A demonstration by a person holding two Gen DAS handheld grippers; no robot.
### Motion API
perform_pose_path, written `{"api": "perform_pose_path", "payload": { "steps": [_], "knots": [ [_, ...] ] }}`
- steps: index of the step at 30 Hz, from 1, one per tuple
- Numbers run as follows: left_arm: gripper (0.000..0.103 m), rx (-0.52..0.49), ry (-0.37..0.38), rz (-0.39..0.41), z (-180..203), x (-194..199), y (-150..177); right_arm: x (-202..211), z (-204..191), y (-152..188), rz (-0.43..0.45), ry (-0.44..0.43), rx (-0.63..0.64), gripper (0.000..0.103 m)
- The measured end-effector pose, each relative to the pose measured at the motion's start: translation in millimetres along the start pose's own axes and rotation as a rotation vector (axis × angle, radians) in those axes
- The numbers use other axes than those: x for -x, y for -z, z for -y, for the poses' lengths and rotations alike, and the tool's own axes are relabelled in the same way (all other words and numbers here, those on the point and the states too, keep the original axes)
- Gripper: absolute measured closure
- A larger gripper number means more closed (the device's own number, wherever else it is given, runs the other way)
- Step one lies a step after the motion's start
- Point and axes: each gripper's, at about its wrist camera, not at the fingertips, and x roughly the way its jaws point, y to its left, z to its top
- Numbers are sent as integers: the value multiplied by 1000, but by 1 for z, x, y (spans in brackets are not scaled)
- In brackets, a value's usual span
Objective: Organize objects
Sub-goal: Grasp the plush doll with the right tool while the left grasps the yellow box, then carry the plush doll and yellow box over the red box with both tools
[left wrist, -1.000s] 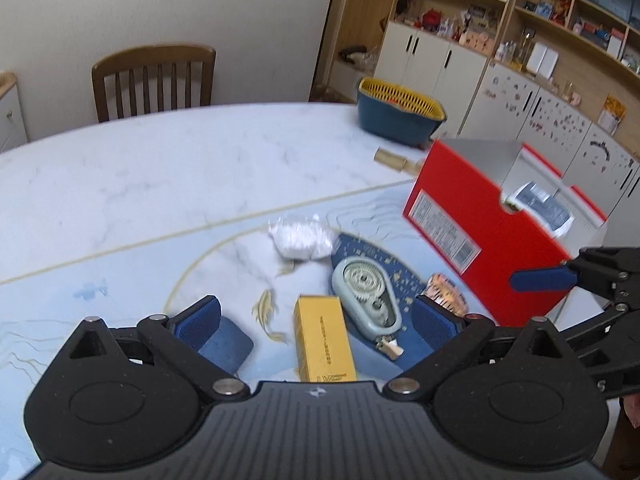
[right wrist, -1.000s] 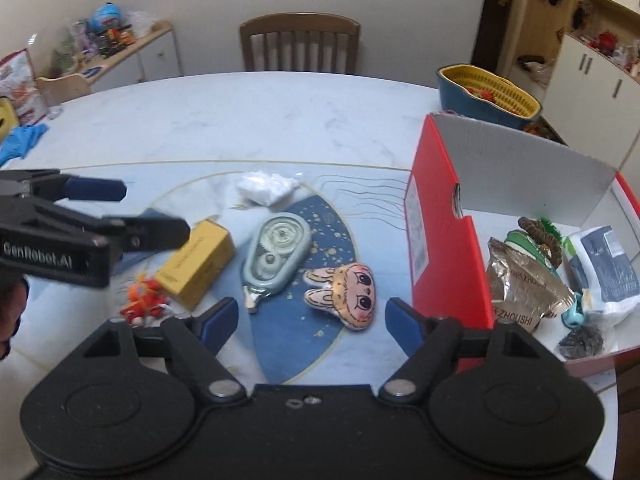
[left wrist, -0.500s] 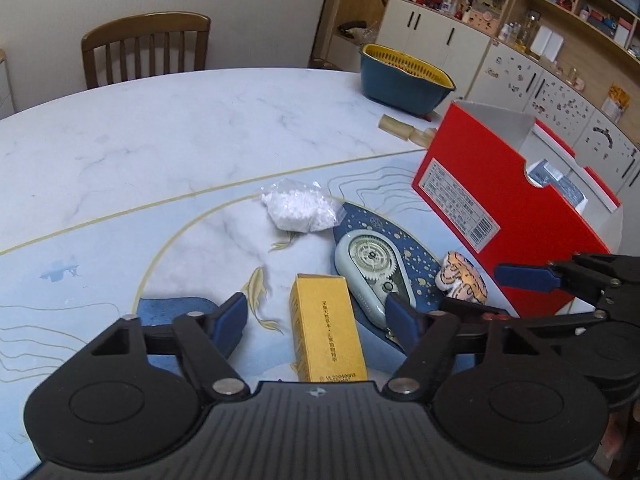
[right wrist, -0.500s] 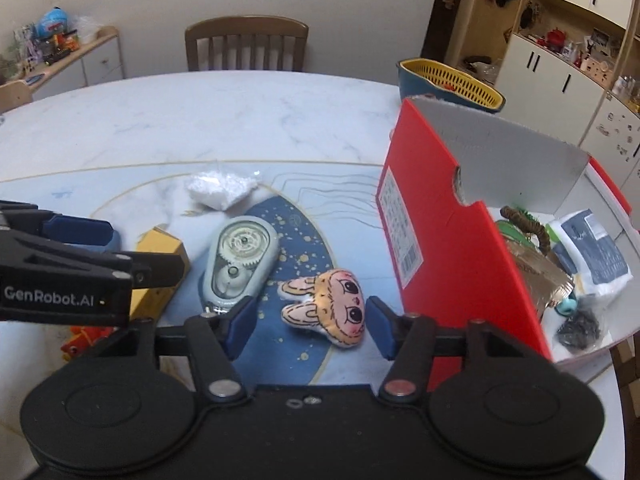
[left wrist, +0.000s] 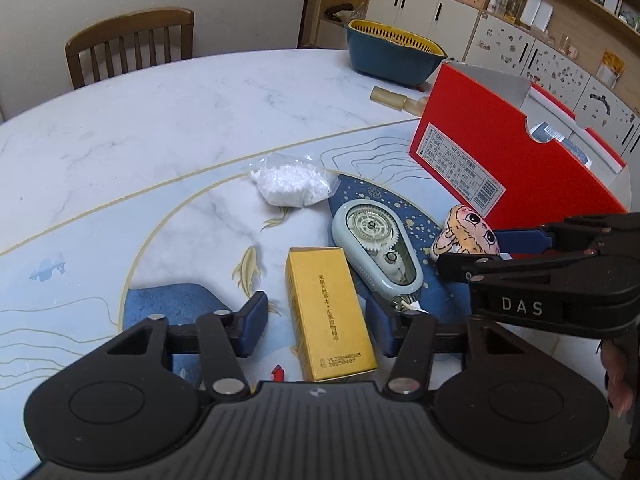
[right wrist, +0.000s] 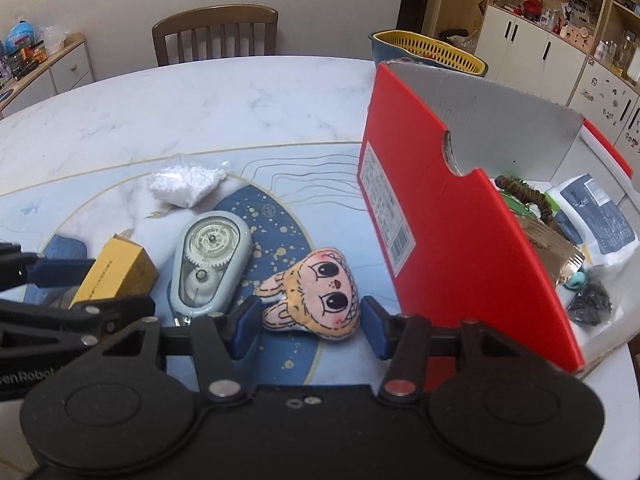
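A yellow box (left wrist: 330,312) lies on the table between the open jaws of my left gripper (left wrist: 318,326); the pads stand either side of it, not touching. It also shows in the right wrist view (right wrist: 118,276). A bunny-face plush (right wrist: 316,296) lies between the open jaws of my right gripper (right wrist: 308,328), with gaps on both sides. It shows in the left wrist view (left wrist: 466,236) too. A pale green correction-tape dispenser (left wrist: 378,250) lies between the two. A bag of white pellets (left wrist: 290,182) lies farther back. A red box (right wrist: 460,232) on the right holds several items.
A blue and yellow basket (left wrist: 394,54) stands at the table's far side, with a small tan bottle (left wrist: 390,98) lying near it. A wooden chair (left wrist: 130,46) is behind the table. A small red item (left wrist: 277,372) lies under my left gripper. Cabinets line the back right.
Both grippers have moved forward and down. The yellow box now sits between my left jaws and the plush between my right jaws. Both jaws have narrowed somewhat.
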Motion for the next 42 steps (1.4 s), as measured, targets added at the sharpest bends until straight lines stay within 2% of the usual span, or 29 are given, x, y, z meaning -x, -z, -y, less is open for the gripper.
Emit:
{"api": "perform_pose_path", "payload": {
  "steps": [5, 8, 14, 23, 33, 42],
  "knots": [
    [69, -10, -5, -2, 3, 0, -1, -1, 1, -2, -1, -8, 7, 55],
    [73, -18, -20, -4, 4, 1, -2, 1, 2, -3, 1, -14, 6, 56],
    [74, 1, -24, -5, 2, 7, -7, 12, 6, -3, 10, -47, 15, 58],
    [74, 20, -21, 17, 8, 40, -16, 49, 17, -8, 53, -116, 11, 58],
    [74, 24, 5, 38, 32, 77, -30, 100, 36, -17, 111, -201, 40, 58],
    [74, 9, 29, 49, 71, 99, -55, 119, 68, -21, 120, -234, 31, 58]
  ]
}}
